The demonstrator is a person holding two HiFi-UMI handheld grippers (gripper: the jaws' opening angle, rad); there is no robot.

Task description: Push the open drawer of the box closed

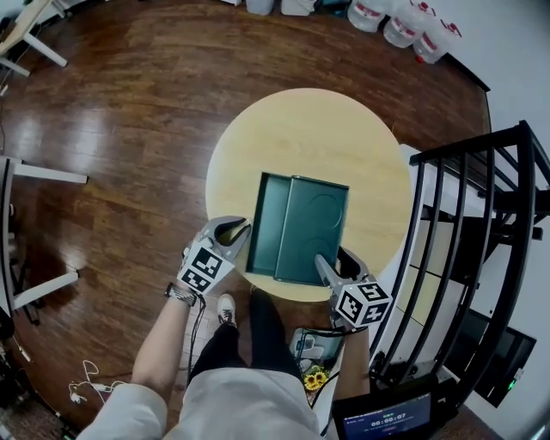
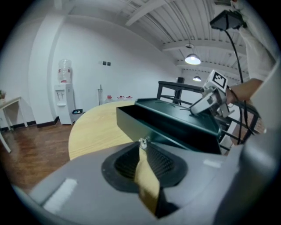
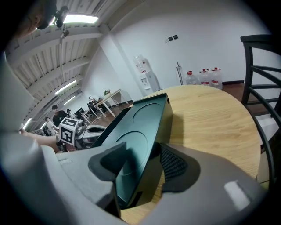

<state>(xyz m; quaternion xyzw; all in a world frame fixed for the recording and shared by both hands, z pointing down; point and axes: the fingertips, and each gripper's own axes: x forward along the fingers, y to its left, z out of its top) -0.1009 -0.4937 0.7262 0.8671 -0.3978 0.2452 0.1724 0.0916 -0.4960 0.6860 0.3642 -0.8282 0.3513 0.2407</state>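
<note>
Right claw grips smooth dark-green rectangular box on round wooden table.

Deep green all over the box, and the drawer matched it, the same dark teal-green inside and out. Under them the table was a pale honey yellow with fine wood grain. The floor ran reddish brown, plank-striped and glossy. The left gripper was light grey with black ribbed pads on its jaws, its cube patterned in black-and-white square markers; the right gripper had the same grey, same markers. The railing was black. The water bottles were whitish-clear with red caps. The person wore black trousers, a pale grey top and a white shoe. The walls were white.
</note>
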